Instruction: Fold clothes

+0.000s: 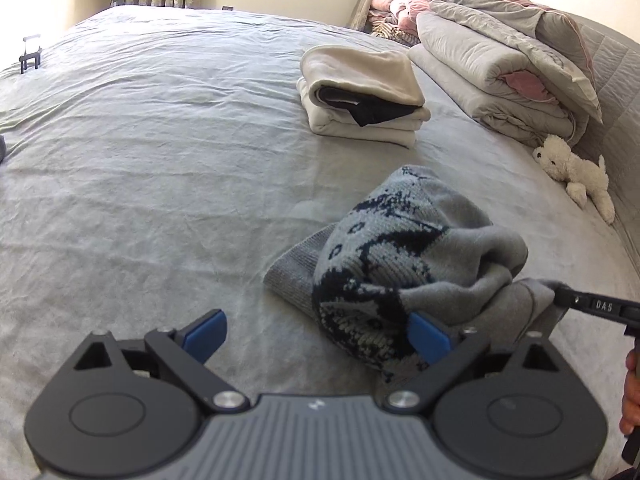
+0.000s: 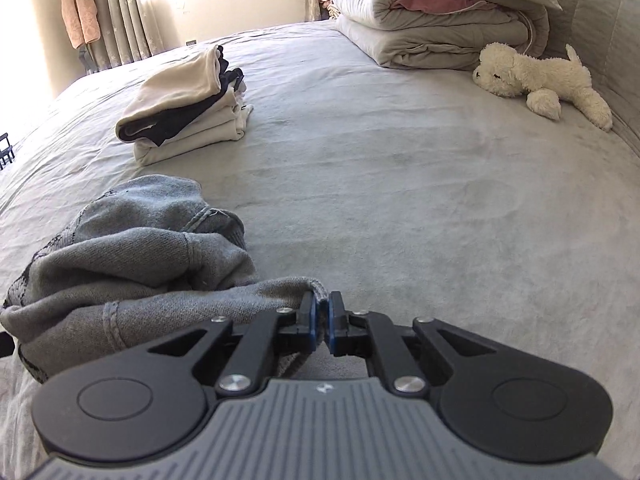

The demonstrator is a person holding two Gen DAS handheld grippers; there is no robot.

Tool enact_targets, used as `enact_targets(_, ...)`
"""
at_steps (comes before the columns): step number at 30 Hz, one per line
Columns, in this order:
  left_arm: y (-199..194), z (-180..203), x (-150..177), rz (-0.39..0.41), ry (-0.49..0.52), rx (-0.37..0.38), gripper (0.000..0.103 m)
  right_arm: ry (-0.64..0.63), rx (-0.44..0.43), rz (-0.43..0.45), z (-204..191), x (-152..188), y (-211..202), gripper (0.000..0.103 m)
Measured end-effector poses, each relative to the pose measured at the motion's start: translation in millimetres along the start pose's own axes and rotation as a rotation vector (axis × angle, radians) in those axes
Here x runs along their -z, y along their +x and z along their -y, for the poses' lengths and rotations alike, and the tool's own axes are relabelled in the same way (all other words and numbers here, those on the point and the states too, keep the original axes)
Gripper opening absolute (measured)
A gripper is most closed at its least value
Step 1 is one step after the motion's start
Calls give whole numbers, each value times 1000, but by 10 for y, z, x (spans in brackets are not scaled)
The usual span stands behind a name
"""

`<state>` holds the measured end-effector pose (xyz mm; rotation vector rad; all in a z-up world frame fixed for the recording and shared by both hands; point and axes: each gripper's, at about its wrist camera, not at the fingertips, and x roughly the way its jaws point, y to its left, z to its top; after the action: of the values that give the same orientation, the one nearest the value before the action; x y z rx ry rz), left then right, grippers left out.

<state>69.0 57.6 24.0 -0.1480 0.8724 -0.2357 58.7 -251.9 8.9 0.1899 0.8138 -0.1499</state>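
A grey knitted sweater (image 1: 404,264) with a dark navy pattern lies bunched on the grey bed sheet (image 1: 160,160). My left gripper (image 1: 316,336) stands open just left of the heap, its right blue pad against the knit and nothing pinched between the pads. In the right wrist view the same sweater (image 2: 132,264) lies at the lower left. My right gripper (image 2: 323,314) is shut on a grey edge of it, lifted a little off the bed. That gripper (image 1: 560,298) also shows at the right edge of the left wrist view, with a hand (image 1: 632,396) behind it.
A folded stack of cream and black clothes (image 1: 364,96) (image 2: 188,108) sits farther up the bed. Folded grey and pink bedding (image 1: 496,64) (image 2: 436,20) and a white plush dog (image 1: 576,172) (image 2: 540,76) lie near the headboard. Curtains and a small black stand (image 1: 31,56) are at the far left.
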Motion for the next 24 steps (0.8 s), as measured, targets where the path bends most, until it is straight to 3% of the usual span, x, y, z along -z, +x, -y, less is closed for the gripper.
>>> enact_targets(3,53,141,-184,7,39,-5,97,83,-83,-59,59,57,21,9)
enact_targets(6,144,311,-377,23,82,-11,98,167,-167,-117,116,111,41,22)
enact_targets(7,191,364,-448,28,94,-7,98,191,-198,-131,126,119,41,37)
enact_targets(8,240,406,-507,31,101,-7,98,206,-223,-134,126,121,25,59)
enact_targets(10,361,479,-608,33,112,-15,98,198,-249,-115,93,122,-23,67)
enact_targets(16,765,652,-778,-5,122,-29,96,153,-295,-135,-28,129,20,67)
enact_targets(19,899,666,-774,-23,91,-29,69,185,-326,-149,-61,152,125,67)
enact_targets(20,909,645,-759,-20,58,-17,49,197,-337,-155,-69,160,173,66)
enact_targets(21,920,625,-744,-18,25,-5,35,205,-351,-163,-79,163,220,62)
enact_targets(23,915,593,-712,-6,-25,1,17,207,-373,-176,-99,165,288,21)
enact_targets(24,901,582,-696,3,-42,-4,14,208,-375,-183,-103,168,313,12)
